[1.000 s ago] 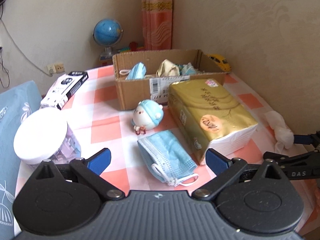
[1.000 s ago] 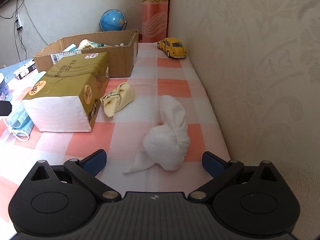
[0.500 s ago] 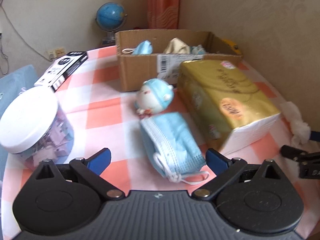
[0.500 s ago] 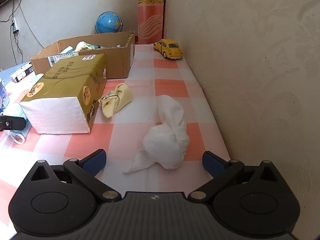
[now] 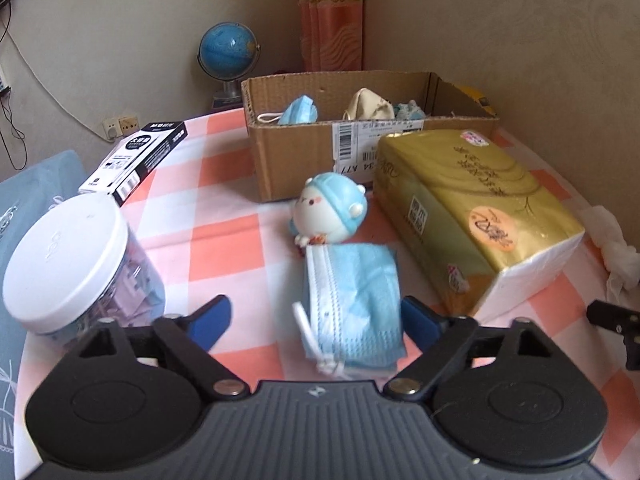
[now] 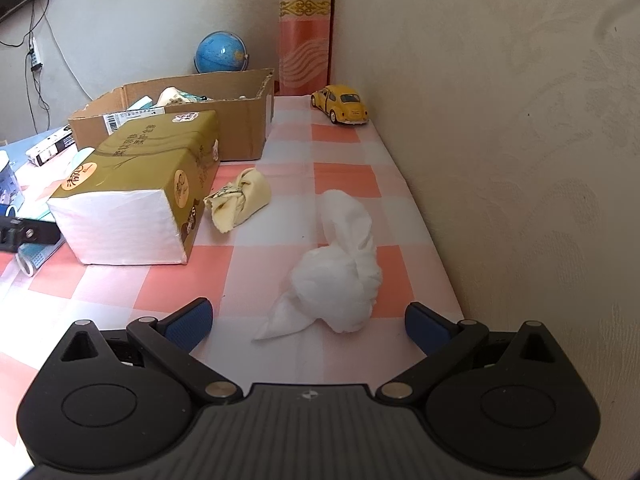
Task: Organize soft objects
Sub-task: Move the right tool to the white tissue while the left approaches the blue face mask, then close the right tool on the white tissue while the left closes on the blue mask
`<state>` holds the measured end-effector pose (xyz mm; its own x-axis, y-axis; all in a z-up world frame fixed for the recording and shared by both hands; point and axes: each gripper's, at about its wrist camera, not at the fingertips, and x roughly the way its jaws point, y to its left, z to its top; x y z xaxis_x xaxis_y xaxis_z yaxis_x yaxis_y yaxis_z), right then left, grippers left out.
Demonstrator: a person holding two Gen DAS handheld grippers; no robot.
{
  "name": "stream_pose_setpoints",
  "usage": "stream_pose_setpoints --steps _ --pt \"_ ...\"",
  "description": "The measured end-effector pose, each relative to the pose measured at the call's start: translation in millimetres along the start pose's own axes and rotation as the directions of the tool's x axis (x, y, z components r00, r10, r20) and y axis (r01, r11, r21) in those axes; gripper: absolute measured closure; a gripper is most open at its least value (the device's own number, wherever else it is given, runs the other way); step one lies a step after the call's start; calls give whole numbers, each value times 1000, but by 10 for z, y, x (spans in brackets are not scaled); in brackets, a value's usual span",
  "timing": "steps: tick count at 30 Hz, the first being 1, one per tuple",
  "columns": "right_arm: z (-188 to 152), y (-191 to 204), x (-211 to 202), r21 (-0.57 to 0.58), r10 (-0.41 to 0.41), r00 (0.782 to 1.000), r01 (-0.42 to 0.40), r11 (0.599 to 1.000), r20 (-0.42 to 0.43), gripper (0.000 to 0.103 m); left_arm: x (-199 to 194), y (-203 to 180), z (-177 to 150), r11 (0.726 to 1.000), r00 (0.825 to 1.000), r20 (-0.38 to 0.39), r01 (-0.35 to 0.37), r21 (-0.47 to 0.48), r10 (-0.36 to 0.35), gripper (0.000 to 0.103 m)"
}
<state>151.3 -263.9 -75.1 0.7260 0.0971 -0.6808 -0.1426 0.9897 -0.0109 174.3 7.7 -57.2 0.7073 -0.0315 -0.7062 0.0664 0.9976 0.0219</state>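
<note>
A folded blue face mask [image 5: 352, 292] lies on the checked tablecloth between the fingers of my left gripper [image 5: 314, 316]. Its jaws are closing: the right pad is at the mask's edge, the left pad still stands apart from it. A blue-hatted plush toy [image 5: 328, 212] sits just beyond the mask. The cardboard box [image 5: 360, 152] behind holds another mask and cloths. My right gripper [image 6: 308, 318] stands open around a crumpled white cloth [image 6: 340, 280] without touching it. A yellow knotted cloth [image 6: 240, 200] lies further on, beside the tissue pack.
A gold tissue pack [image 5: 472, 200] lies right of the mask. A white-lidded jar [image 5: 68, 256] and a black-and-white carton [image 5: 136, 156] stand at the left. A yellow toy car [image 6: 342, 104] is by the wall, which runs close along the right. A globe [image 5: 228, 48] stands behind.
My left gripper has moved forward and down over the blue mask, which now lies between its fingers, and its jaws have narrowed. The right gripper has stayed put.
</note>
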Motion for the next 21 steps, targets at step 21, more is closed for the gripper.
stream_pose_setpoints --steps 21 --pt "139 -2 104 -6 -18 1000 18 1000 -4 8 158 20 67 999 1000 -7 20 -39 -21 43"
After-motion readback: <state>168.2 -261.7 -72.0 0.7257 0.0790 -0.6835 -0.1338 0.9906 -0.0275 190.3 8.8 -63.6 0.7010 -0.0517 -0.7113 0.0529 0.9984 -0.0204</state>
